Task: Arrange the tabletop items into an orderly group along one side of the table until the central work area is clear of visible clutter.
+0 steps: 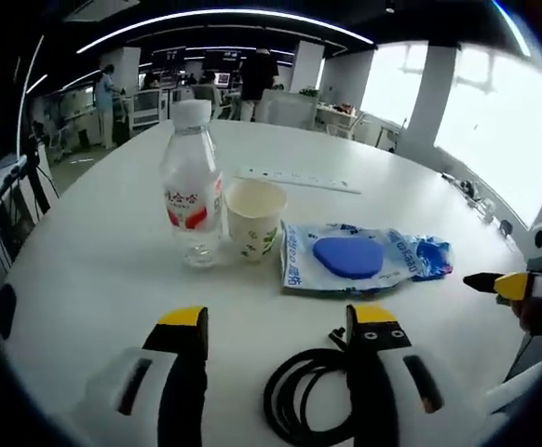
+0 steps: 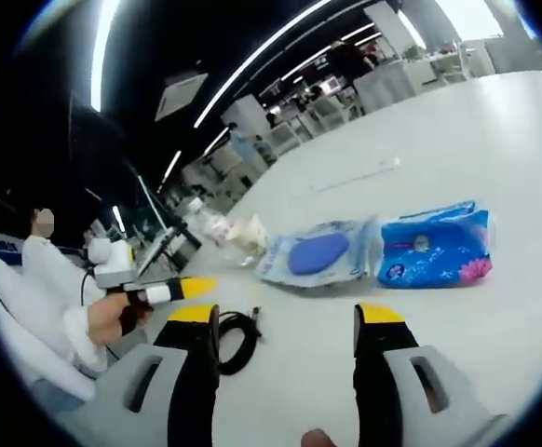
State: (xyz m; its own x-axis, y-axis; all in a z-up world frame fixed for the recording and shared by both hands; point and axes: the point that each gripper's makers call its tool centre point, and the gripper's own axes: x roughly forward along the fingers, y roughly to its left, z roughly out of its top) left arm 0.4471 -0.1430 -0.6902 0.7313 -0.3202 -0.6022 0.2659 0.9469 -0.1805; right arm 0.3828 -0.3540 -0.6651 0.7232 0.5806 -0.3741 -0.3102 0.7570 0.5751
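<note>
On the white round table [image 1: 94,270] a clear water bottle [image 1: 192,182] with a red label stands beside a paper cup [image 1: 254,219]. To their right lies a wipes pack [image 1: 350,256] with a blue oval lid, then a blue tissue pack [image 1: 429,253]. A coiled black cable [image 1: 308,400] lies between the jaws of my left gripper [image 1: 278,321], which is open and empty. My right gripper [image 2: 285,315] is open over bare table, short of the wipes pack [image 2: 316,253] and tissue pack [image 2: 434,244]. The cable [image 2: 238,340] lies by its left jaw.
A long white power strip [image 1: 299,179] lies on the far side of the table. A hand [image 2: 113,317] holds the left gripper [image 2: 182,289] at the table edge. The right gripper [image 1: 494,282] comes in from the right. Desks, chairs and people stand beyond.
</note>
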